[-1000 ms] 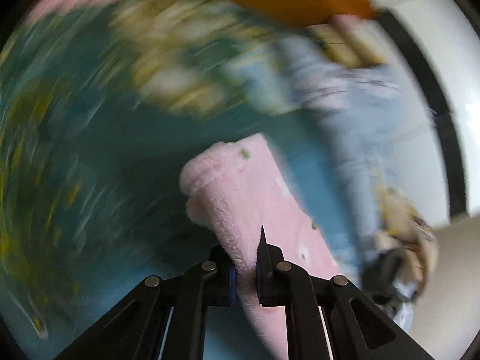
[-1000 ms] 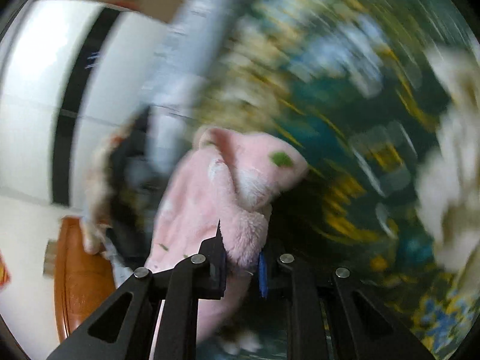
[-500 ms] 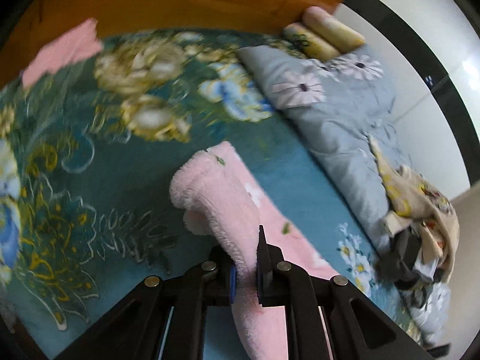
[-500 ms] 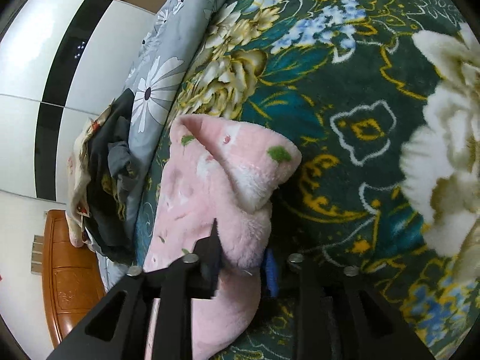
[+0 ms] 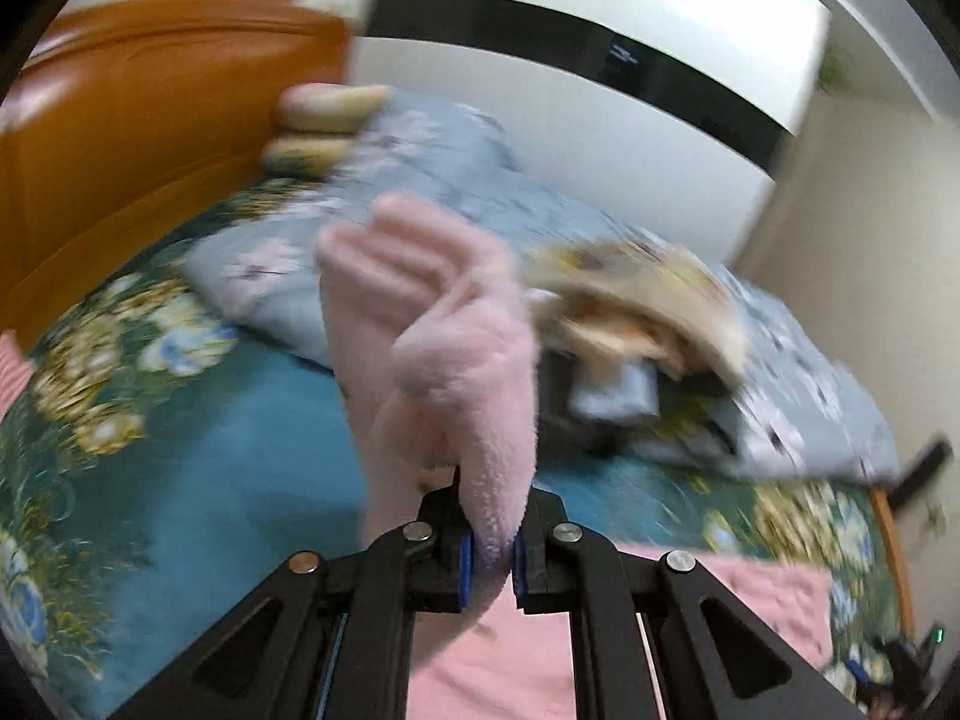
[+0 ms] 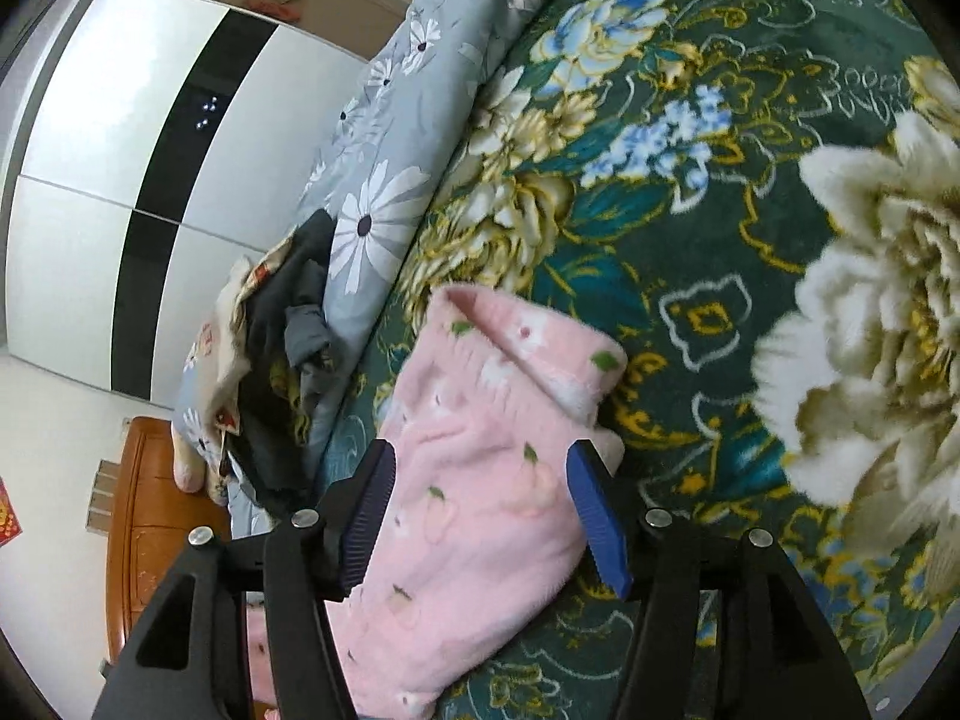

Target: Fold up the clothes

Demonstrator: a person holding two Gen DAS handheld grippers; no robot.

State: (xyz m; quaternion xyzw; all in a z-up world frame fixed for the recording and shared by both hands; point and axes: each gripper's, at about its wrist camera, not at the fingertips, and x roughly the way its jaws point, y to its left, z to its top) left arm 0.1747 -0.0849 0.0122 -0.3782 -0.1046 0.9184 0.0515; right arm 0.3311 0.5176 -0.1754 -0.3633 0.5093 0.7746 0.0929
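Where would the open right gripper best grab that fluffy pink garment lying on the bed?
Probably the folded top edge of the pink garment: it forms a thick ridge. The right gripper, jaws open astride the cloth, could come straight forward and pinch it.

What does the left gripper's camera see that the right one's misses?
Only the left view shows the left gripper pinching a raised fold of the pink fleece garment, plus the orange headboard. Only the right view shows the right gripper open over the garment's fruit-printed side. Both share the floral blanket, grey daisy quilt and wardrobe.
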